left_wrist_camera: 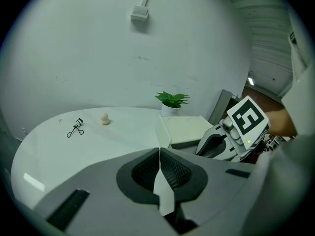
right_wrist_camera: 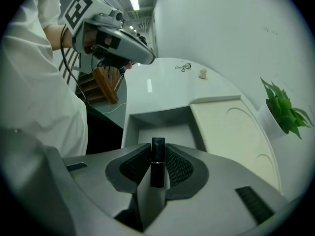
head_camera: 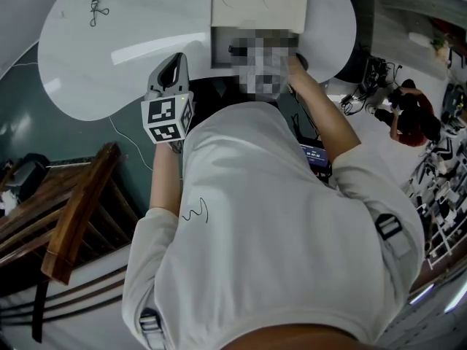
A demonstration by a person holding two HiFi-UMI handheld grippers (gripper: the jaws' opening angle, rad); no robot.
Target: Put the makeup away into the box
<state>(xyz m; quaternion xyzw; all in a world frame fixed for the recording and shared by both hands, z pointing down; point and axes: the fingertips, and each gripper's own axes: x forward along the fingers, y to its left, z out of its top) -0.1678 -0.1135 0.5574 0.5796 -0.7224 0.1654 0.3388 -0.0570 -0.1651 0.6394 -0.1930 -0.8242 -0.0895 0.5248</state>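
My right gripper (right_wrist_camera: 158, 150) is shut on a black lipstick tube (right_wrist_camera: 157, 163), which stands upright between the pads. It hangs just above the open white box (right_wrist_camera: 132, 127), whose lid (right_wrist_camera: 231, 132) lies back on the right. In the head view the box (head_camera: 219, 48) sits at the table's far middle, and the right gripper is mostly hidden there. My left gripper (left_wrist_camera: 159, 150) is shut with nothing in it, held over the near table edge (head_camera: 175, 63). An eyelash curler (left_wrist_camera: 75, 128) and a small beige sponge (left_wrist_camera: 105, 119) lie on the far left of the round white table (head_camera: 109, 42).
A potted green plant (right_wrist_camera: 283, 109) stands beside the box lid. A wooden chair (head_camera: 73, 210) is on the floor at the left. A thin cable (head_camera: 128, 144) runs under the table edge. Camera gear and a person in red (head_camera: 412, 119) are at the right.
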